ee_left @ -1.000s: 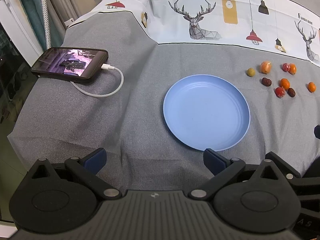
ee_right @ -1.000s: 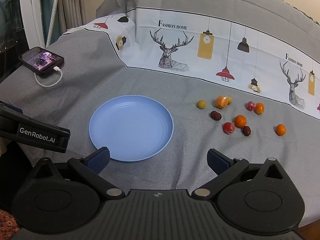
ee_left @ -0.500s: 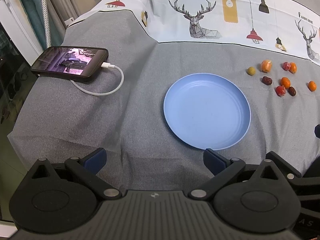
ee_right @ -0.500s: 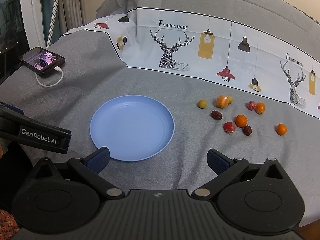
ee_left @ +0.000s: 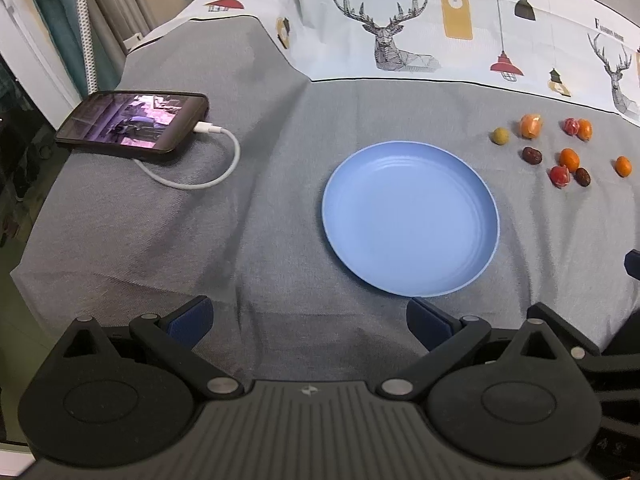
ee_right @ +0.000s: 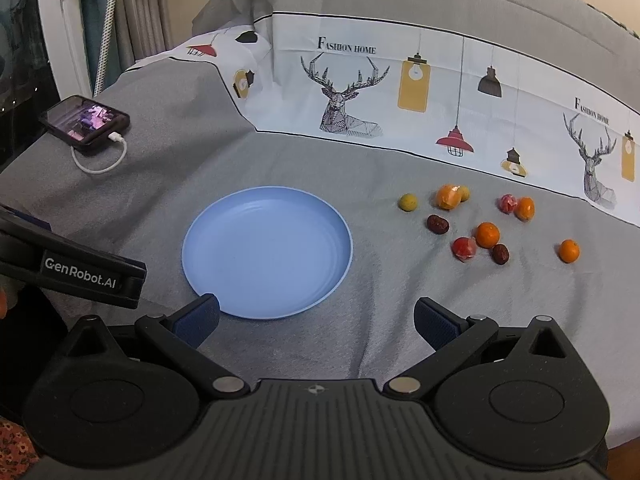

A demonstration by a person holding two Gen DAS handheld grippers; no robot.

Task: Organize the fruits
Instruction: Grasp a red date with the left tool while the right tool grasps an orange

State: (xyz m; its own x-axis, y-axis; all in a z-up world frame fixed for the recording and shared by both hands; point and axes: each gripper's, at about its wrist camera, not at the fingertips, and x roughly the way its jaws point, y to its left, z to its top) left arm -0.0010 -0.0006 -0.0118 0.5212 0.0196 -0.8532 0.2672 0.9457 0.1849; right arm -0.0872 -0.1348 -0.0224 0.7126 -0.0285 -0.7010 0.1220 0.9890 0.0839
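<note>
Cloth [ee_left: 280,208]: grey fabric spread over the whole surface, with a white printed band of deer heads and hanging lamps along the far side.
Plate [ee_right: 224,236]: round, pale blue, shallow with faint rings inside – nothing on it; it lies flat in the middle of the cloth, just past both tools.
Left gripper [ee_left: 310,320]: held low at the near edge of the cloth, its two blue-padded fingers spread wide with nothing between them; the right-hand pad sits at the plate's near rim.
Right gripper [ee_right: 316,322]: likewise spread wide and holding nothing, its left pad over the plate's near-left rim.
Phone [ee_left: 132,124]: dark, screen lit, lying at the far left with a white cable [ee_left: 208,176] plugged in and looping across the cloth.
Fruits [ee_right: 487,235]: a loose scatter of small pieces to the right of the plate, none touching it – several orange ones, two shiny red ones, two dark brown wrinkled ones and a yellowish-green one nearest the plate.
Lone orange [ee_right: 569,250]: sits apart at the far right of the scatter.
</note>
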